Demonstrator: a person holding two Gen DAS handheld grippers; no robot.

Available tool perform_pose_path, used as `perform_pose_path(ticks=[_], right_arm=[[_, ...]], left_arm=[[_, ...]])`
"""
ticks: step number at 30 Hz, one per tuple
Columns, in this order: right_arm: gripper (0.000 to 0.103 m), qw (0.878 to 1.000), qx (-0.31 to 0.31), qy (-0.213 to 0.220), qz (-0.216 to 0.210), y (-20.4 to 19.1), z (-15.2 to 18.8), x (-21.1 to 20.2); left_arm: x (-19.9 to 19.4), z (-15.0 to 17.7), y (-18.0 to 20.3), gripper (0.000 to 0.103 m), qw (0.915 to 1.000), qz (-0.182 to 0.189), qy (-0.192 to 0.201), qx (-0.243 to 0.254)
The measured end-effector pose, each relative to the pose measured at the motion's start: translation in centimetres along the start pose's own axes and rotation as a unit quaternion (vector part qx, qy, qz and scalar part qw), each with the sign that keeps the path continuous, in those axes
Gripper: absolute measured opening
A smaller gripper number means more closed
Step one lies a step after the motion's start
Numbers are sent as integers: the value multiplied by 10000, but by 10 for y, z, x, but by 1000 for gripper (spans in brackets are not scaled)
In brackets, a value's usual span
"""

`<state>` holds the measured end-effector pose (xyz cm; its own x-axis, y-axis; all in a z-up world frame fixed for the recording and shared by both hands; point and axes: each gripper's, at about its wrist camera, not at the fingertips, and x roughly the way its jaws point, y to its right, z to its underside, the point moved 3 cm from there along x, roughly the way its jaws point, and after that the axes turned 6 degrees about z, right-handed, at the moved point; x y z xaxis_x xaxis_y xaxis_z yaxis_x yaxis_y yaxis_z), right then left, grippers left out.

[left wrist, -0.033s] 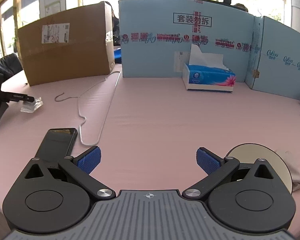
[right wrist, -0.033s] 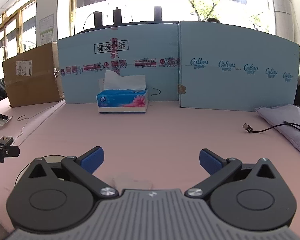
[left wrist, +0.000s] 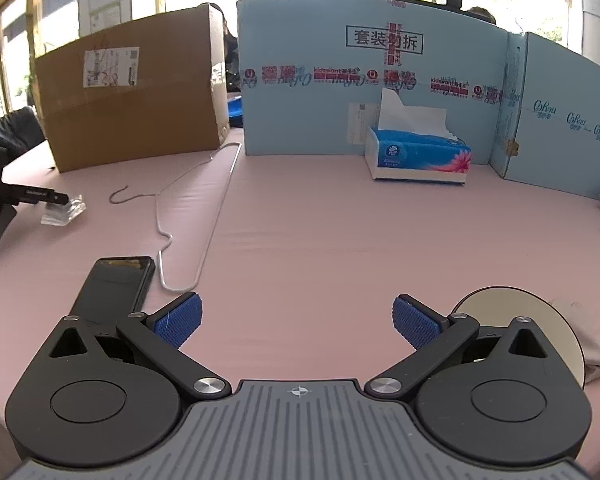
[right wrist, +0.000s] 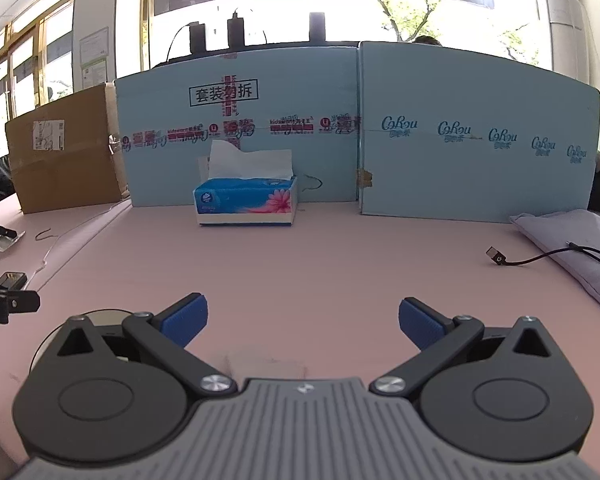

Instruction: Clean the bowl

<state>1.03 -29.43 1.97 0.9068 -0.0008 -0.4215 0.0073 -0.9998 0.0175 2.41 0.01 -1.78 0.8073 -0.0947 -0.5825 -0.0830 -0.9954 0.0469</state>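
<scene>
Left tongs [left wrist: 298, 322]: jaws spread as wide as they go, nothing between the blue pads, only bare pink surface [left wrist: 340, 240] ahead. Right tongs [right wrist: 302, 322]: likewise fully spread and empty.

Change: none can be established. The two views on hand show one and the same instant, and no object, pad or arm differs between them. For the task this reads as the very start: neither tool has engaged anything, and no cleaning contact is made.

Task object: the bowl [left wrist: 508, 304] sits just right of the left tongs' right pad, its pale round rim partly hidden behind that arm. In the right view the same bowl [right wrist: 104, 314] shows as a sliver of rim just behind the right tongs' left arm. It thus lies between the two tools, close in.

Beside the bowl's far right edge lies a crumpled pale cloth [left wrist: 588, 344], touching or nearly touching it; which cannot be told. A faint pale patch close under the right tongs may be the same cloth; unclear.

Further out: a dark phone [left wrist: 118, 284] left of the left tongs, a wire hanger [left wrist: 204, 216] beyond it, a tissue box [left wrist: 418, 158] well ahead against the blue cardboard wall [left wrist: 320, 128].

Judgement: a wiping material, cloth or tissue, must be taken up first.
</scene>
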Motion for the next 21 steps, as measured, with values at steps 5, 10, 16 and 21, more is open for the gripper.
perform_pose_path(ticks=[5, 10, 16, 21], right_arm=[[103, 9999, 59, -107, 36, -1, 3, 1], [103, 9996, 143, -228, 43, 3, 3, 8], [103, 9997, 171, -149, 105, 7, 5, 9], [103, 9998, 110, -130, 142, 7, 4, 11]], left_arm=[[0, 2, 1, 103, 10000, -44, 5, 58], [2, -3, 6, 103, 9998, -90, -59, 146], [5, -4, 9, 103, 9998, -21, -67, 167], [6, -3, 11, 103, 9998, -9, -54, 190]])
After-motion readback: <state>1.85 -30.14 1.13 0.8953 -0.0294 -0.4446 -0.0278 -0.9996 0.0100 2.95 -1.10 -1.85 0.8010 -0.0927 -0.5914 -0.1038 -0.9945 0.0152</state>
